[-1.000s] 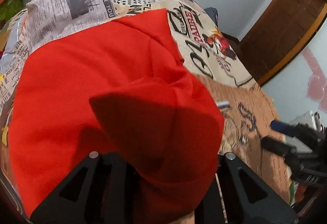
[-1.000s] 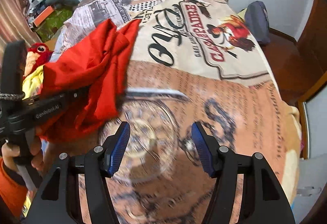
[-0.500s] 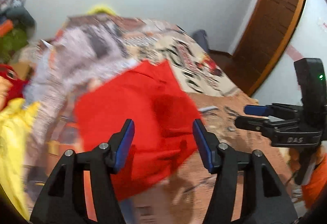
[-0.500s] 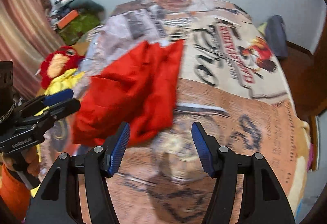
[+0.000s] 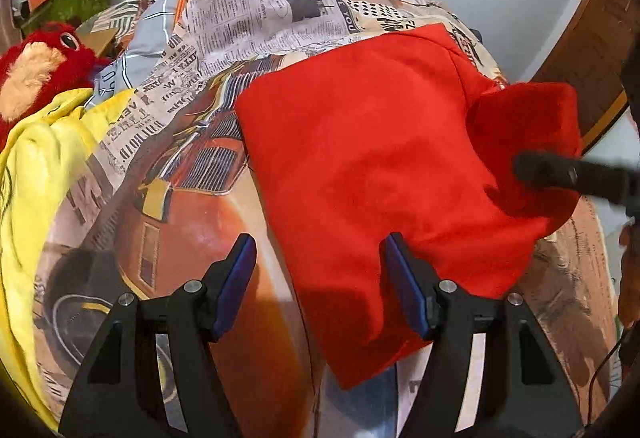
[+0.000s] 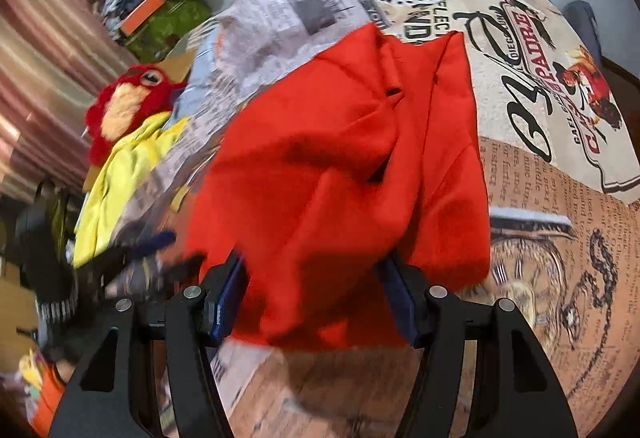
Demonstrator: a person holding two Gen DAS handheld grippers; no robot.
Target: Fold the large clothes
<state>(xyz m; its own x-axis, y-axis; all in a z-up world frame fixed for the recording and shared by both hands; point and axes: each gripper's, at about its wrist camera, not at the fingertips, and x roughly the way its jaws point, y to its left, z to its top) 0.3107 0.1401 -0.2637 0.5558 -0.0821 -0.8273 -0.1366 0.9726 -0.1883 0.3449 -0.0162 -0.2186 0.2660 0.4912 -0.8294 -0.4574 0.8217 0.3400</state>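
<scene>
Red garment: lies on the printed bedspread, centre to 3 o'clock.
Left claw: spread, holding nothing, at its near edge.
Right claw: spread, red cloth bunched between the fingers.

A bed covered by a printed spread of newspaper text, an orange vintage car and brown lettered panels carries everything. A red garment lies partly folded across its middle, one flap raised at the right edge. At the left side a yellow cloth lies crumpled on the spread, with a red plush toy just beyond it.
</scene>
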